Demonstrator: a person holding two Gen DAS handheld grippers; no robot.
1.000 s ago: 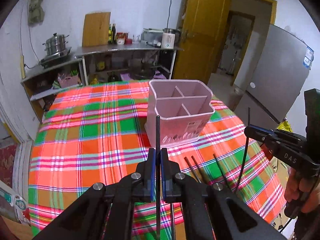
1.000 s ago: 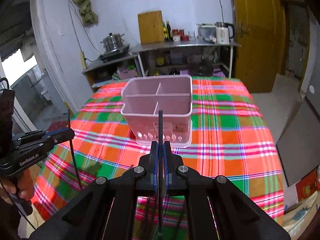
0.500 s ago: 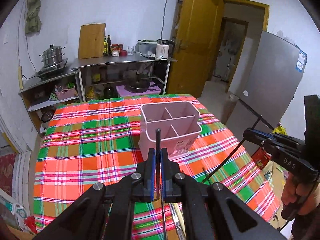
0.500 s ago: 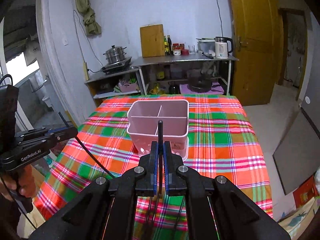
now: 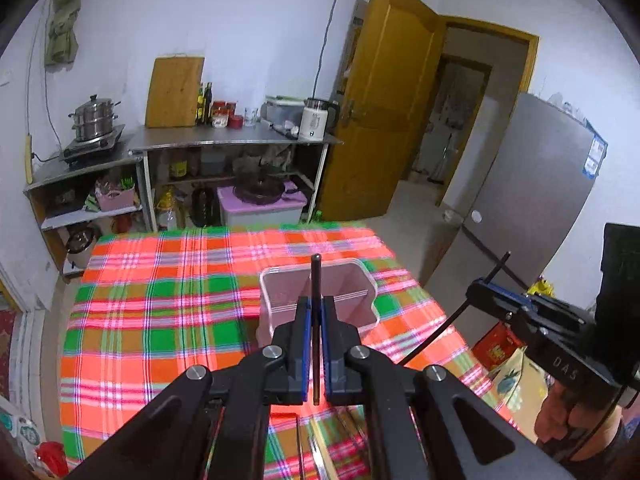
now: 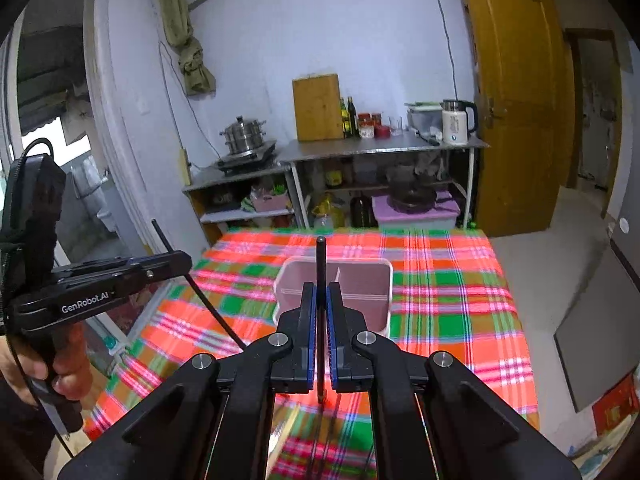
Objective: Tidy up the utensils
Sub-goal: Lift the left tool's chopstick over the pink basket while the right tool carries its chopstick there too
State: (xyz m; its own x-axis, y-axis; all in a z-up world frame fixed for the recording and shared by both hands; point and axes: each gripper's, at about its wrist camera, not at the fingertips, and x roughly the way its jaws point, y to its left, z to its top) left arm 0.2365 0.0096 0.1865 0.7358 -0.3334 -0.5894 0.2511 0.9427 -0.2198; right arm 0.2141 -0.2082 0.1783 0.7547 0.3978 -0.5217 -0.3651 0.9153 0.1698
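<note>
Both my grippers, left and right, pinched a black chopstick each, raised above the far pink holder for dropping in.

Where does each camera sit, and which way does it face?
Left wrist: on the left gripper, shut on a chopstick; faces the holder; right gripper and hand show.
Right wrist: on the right gripper, shut on a chopstick; faces the same holder; left gripper and hand show.
Shared: holder, tablecloth, shelves.
</note>
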